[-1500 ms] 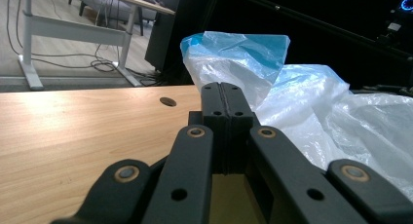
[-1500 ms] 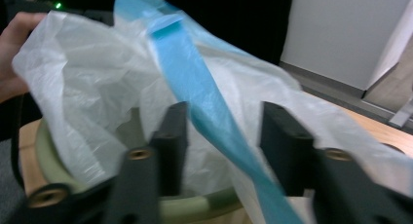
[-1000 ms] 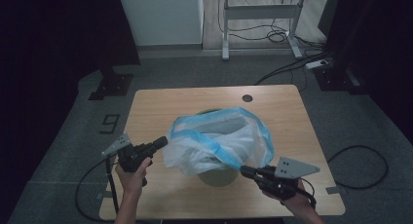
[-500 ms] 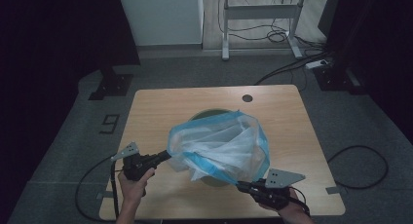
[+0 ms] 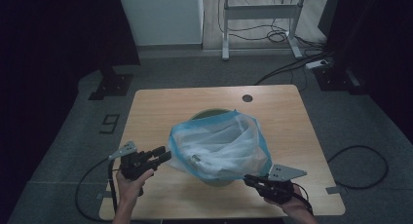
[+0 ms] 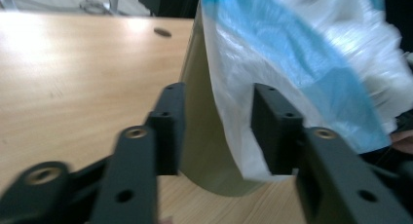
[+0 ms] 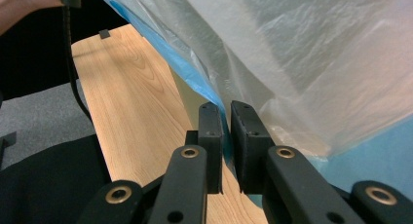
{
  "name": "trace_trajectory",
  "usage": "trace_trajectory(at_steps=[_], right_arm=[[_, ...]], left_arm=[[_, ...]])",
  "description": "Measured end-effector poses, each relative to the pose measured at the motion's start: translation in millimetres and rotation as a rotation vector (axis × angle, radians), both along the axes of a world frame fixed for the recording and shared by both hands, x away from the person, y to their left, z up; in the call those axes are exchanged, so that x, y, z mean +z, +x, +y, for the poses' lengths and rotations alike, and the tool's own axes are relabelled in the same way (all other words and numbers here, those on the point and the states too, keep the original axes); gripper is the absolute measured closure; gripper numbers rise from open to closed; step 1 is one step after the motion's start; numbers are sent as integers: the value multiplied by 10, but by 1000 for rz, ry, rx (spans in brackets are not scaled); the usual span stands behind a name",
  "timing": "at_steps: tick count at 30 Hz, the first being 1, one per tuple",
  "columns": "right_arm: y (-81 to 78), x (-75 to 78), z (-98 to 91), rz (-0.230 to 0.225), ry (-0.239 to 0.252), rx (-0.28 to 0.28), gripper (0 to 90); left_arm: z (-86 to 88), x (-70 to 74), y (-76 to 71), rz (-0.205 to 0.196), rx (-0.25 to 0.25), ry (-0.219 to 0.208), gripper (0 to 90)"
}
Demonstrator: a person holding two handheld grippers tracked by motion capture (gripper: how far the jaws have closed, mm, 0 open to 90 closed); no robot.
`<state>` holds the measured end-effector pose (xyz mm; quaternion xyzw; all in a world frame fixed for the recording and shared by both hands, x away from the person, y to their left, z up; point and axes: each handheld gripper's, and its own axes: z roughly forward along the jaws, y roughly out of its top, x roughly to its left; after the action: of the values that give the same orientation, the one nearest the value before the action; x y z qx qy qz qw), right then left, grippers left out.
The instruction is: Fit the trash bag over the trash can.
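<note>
A white plastic bag [image 5: 219, 146] with a blue rim is draped over a green bin [image 5: 207, 115] in the middle of the wooden table [image 5: 195, 100]. My left gripper [image 5: 164, 155] is at the bag's left side. Its jaws have just been opening, and in the left gripper view they stand open [image 6: 216, 129] around the bag's loose edge [image 6: 234, 121] and the bin's wall [image 6: 204, 136], with no pad pressing. At the bag's front right, my right gripper [image 5: 247, 177] is shut [image 7: 226, 136] on the bag's blue edge [image 7: 204, 92].
A round cable hole [image 5: 247, 98] sits near the table's far edge. Beyond the table stand a white cabinet [image 5: 160, 17] and a desk frame [image 5: 258, 14]. Cables [image 5: 360, 160] and a power strip [image 5: 321, 64] lie on the floor at the right.
The bag has come down over the bin, and both hands have dropped toward the table's near edge. The left jaws have opened and let go of the bag's edge.
</note>
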<state>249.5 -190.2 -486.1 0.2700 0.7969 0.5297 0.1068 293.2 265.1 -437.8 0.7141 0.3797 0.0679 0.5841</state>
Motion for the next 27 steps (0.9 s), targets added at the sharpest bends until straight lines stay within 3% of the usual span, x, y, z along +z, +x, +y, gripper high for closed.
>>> trace_trajectory(at_steps=[5,9,14,19,20,22,24,27], right_arm=[[-14,9,-19,-8,-10,-9,812],[-21,-8,-19,-12,-12,-16,803],[-22,-26,-10,-17,-17,-24,795],[-25,-36,-4,-26,-22,-28,788],[-27,-41,-2,-28,-23,-28,784],[-31,-45,0,-29,-23,-29,777],[-71,-47,8,-55,-21,-33,657],[-147,12,2,-84,-2,-54,526]], left_arm=[[51,206,-34,-51,19,-11,433],[-29,364,55,-66,17,-1,392],[-208,543,272,-46,-3,18,357],[-365,597,521,25,-46,77,368],[-388,585,557,43,-57,90,392],[-403,568,581,54,-69,103,540],[-423,516,613,76,-83,113,695],[-416,502,607,68,-80,104,818]])
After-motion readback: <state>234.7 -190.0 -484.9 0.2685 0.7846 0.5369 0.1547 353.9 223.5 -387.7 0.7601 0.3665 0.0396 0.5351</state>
